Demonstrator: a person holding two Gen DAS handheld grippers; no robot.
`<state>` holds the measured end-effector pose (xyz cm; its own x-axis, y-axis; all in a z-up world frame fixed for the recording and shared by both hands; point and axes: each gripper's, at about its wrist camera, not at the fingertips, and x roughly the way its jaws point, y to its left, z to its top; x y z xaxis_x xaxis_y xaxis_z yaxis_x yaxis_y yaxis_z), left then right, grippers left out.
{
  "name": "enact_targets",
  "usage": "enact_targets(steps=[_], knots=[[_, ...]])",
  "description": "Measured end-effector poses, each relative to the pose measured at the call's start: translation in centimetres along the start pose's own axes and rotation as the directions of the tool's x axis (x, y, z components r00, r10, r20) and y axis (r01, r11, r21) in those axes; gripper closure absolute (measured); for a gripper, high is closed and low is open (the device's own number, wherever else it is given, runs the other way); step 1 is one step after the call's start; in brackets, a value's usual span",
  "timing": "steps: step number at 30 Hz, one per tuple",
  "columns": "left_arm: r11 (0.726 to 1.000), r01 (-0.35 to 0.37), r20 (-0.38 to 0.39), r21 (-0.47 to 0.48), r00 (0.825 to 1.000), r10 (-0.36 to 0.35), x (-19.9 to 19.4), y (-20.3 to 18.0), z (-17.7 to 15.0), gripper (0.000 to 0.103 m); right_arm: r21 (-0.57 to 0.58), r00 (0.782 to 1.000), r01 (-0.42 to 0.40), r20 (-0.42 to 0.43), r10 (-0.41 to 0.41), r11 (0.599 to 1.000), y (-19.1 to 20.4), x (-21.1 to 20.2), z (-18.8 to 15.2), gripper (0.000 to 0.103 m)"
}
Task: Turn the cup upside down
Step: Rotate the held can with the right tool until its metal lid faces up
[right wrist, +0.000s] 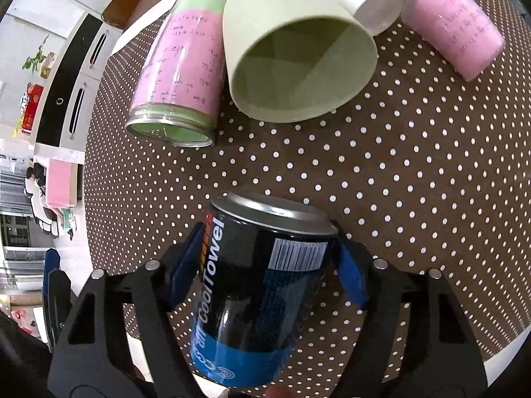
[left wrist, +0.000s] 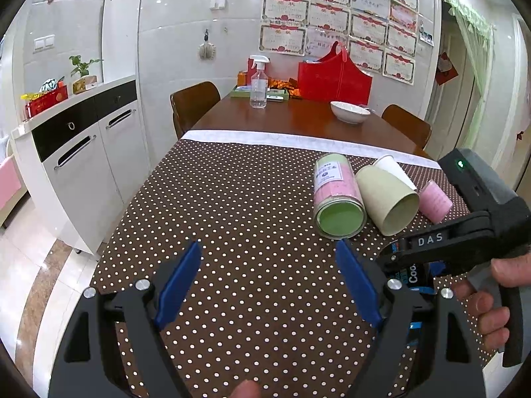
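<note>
My right gripper is shut on a black and blue "Cool Towel" can and holds it over the dotted cloth, its metal end pointing away from the camera. In the left wrist view this can shows only partly behind the right gripper body. My left gripper is open and empty above the cloth. Ahead lie a pale green paper cup on its side, also in the left wrist view, a pink and green clear jar, a white cup and a small pink jar.
The brown polka-dot cloth covers the near end of a wooden table. Farther back stand a spray bottle, a white bowl, a red bag and two chairs. A white cabinet stands at the left.
</note>
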<state>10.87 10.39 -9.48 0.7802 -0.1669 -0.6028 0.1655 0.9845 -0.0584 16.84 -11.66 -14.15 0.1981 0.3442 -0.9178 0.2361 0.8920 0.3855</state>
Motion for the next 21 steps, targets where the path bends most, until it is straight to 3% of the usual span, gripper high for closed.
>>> enact_targets(steps=[9, 17, 21], knots=[[1.000, -0.011, -0.009, -0.008, 1.000, 0.011, 0.2, 0.0, 0.2, 0.021, -0.029, 0.994, -0.093, 0.061, 0.095, 0.995, -1.4, -1.1, -1.1, 0.033], [0.999, -0.054, -0.014, 0.007, 0.998, 0.054, -0.4, -0.4, 0.7, 0.021, -0.065, 0.954, -0.238, 0.169, 0.246, 0.969, -4.2, -2.8, -2.5, 0.034], [0.997, -0.072, -0.005, 0.002, 0.997, 0.072, -0.9, -0.4, 1.1, 0.021, -0.084, 0.937, -0.266, 0.212, 0.278, 0.960, -5.2, -4.0, -3.0, 0.034]])
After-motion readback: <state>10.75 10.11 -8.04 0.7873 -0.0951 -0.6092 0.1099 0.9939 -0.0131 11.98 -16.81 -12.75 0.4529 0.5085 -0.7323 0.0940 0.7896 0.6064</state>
